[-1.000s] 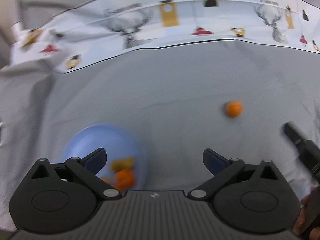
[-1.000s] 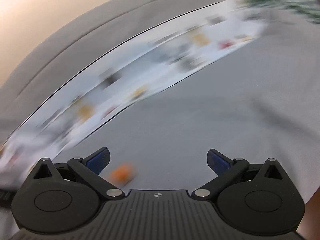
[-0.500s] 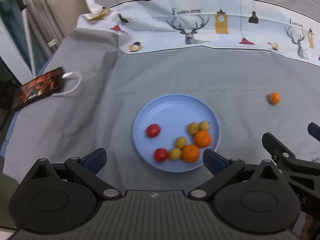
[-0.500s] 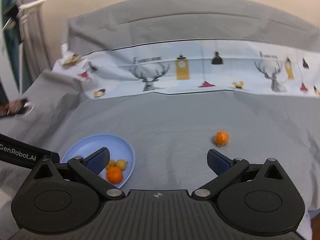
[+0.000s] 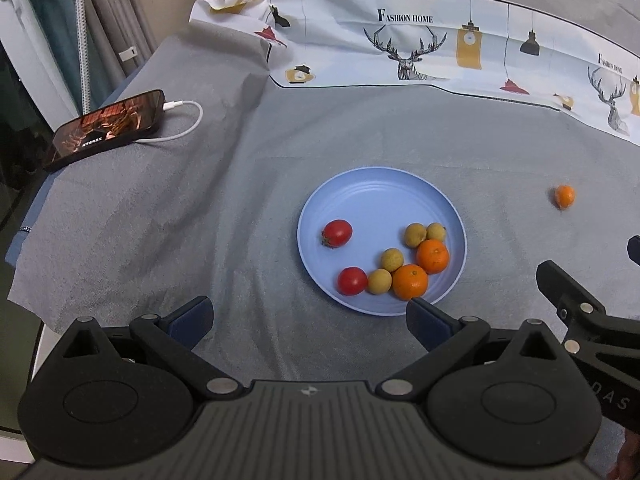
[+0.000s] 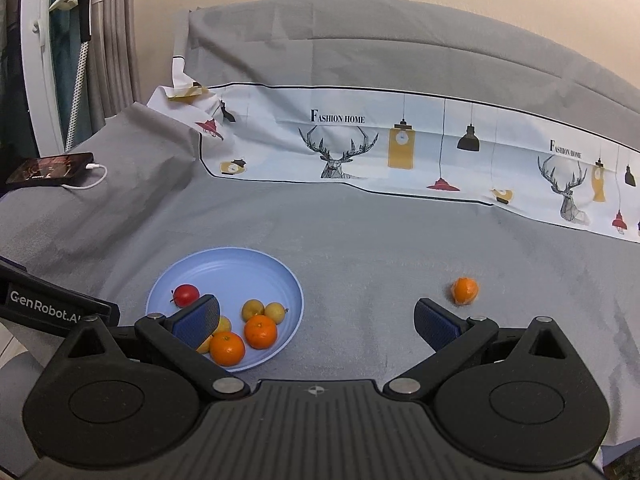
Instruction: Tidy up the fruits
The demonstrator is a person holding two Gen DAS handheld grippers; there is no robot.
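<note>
Second tomato (image 5: 352, 280) — left view only.

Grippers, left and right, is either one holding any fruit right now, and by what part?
Nothing is held. The left gripper and the right gripper are both open and empty; one orange lies loose on the grey cloth, outside the blue plate.

Your blue plate (image 5: 372, 188) holds eight fruits; one mandarin (image 5: 564, 196) lies loose at its 3 o'clock, well apart.
</note>
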